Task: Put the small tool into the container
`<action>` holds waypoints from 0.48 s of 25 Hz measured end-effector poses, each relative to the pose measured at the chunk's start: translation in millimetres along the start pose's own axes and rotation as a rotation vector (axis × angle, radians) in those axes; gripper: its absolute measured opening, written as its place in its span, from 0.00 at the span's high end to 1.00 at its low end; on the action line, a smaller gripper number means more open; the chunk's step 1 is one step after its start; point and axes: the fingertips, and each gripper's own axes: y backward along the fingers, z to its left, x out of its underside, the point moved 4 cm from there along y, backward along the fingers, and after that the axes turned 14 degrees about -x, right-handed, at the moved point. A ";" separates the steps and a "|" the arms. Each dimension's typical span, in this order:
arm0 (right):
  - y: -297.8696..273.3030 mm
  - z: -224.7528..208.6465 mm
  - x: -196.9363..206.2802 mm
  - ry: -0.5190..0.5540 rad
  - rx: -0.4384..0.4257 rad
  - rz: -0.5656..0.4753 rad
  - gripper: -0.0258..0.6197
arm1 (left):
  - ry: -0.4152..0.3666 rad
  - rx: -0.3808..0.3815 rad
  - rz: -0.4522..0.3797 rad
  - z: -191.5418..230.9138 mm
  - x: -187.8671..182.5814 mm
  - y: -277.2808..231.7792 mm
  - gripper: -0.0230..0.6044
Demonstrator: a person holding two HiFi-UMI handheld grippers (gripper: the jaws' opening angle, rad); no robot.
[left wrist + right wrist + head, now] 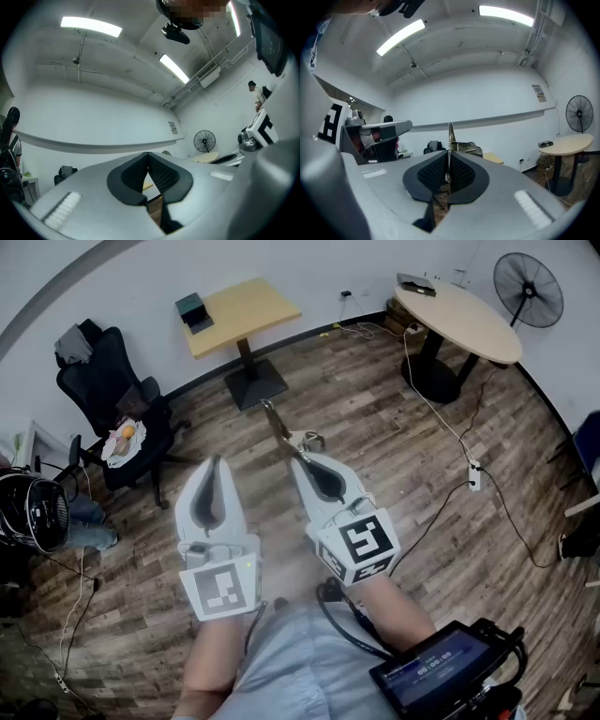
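Observation:
A thin metal tool [277,426] sticks forward and up out of my right gripper [298,457], which is shut on it above the wooden floor. In the right gripper view the tool [450,136] stands as a narrow blade between the two dark pads [461,173], its tip rising past the right gripper [449,152]. My left gripper [216,462] is held beside it at the left, shut, with nothing between its pads. The left gripper [148,155] points up toward the wall and ceiling. No container can be made out for certain.
A square wooden table [246,310] with a dark box [194,310] stands ahead. A round table [464,320] and a fan [528,289] are at the back right. An office chair [108,381] is at the left. Cables [450,427] run over the floor. A screen [441,676] hangs at the person's waist.

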 end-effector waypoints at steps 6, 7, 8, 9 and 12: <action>12.0 -7.4 3.7 -0.008 -0.008 0.000 0.96 | 0.019 0.000 0.028 -14.1 3.4 3.2 0.95; 17.8 -10.9 5.4 -0.008 -0.009 0.000 0.96 | 0.015 0.003 0.029 -19.1 5.4 5.2 0.95; 23.8 -13.8 7.7 -0.009 -0.009 -0.002 0.96 | 0.017 0.003 0.038 -23.6 7.9 8.1 0.95; 29.4 -16.4 10.1 -0.011 -0.007 -0.005 0.96 | 0.022 0.000 0.049 -27.0 10.4 11.0 0.95; 40.9 -40.2 9.7 -0.037 -0.006 -0.023 0.96 | 0.017 -0.012 0.066 -44.1 11.7 4.8 0.95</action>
